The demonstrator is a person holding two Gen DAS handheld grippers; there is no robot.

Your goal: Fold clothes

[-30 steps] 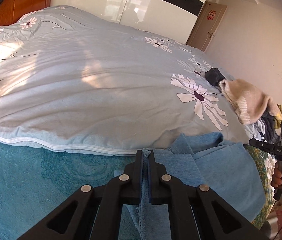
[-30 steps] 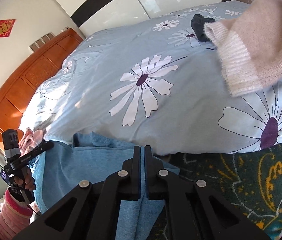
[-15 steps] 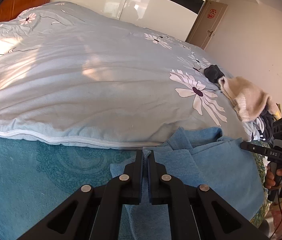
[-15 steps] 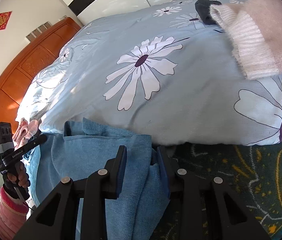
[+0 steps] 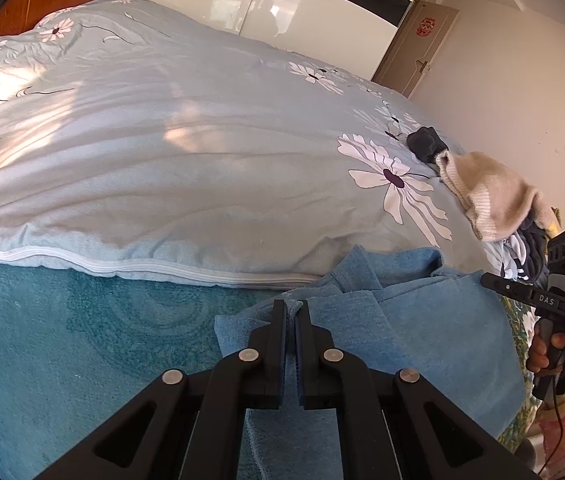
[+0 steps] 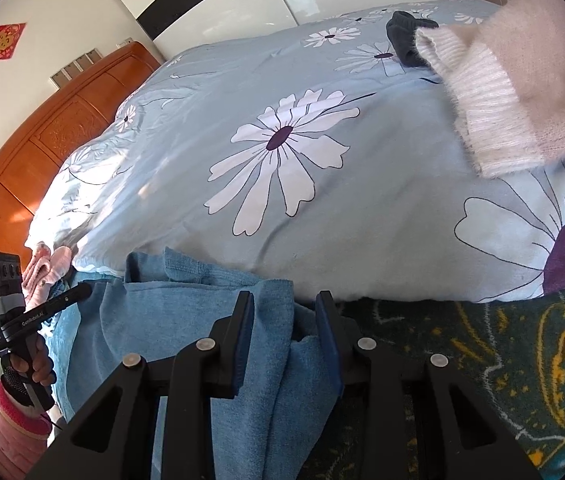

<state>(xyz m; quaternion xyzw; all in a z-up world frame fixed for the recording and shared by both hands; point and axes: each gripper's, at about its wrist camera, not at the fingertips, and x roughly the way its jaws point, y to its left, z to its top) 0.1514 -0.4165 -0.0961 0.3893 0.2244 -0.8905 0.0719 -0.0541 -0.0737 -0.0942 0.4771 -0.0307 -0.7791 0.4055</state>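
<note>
A blue garment [image 5: 422, 320] lies spread along the near side of the bed, against the edge of the flowered duvet [image 5: 186, 168]. My left gripper [image 5: 292, 307] is shut on a pinched edge of the blue garment. In the right wrist view my right gripper [image 6: 285, 298] is open, its fingers standing either side of a fold of the blue garment [image 6: 186, 320]. Each view shows the other gripper held in a hand [image 5: 550, 344] at the garment's far end.
A beige sweater [image 5: 490, 196] and a dark garment [image 5: 424, 142] are piled at the right of the bed. A pink cloth [image 6: 48, 268] lies by the headboard [image 6: 42, 152]. The bed's teal sheet [image 5: 62, 340] and a dark patterned cover [image 6: 502, 352] lie under the duvet.
My right gripper has opened and let go of the blue garment. My left gripper stays shut on it and has lowered it onto the bed.
</note>
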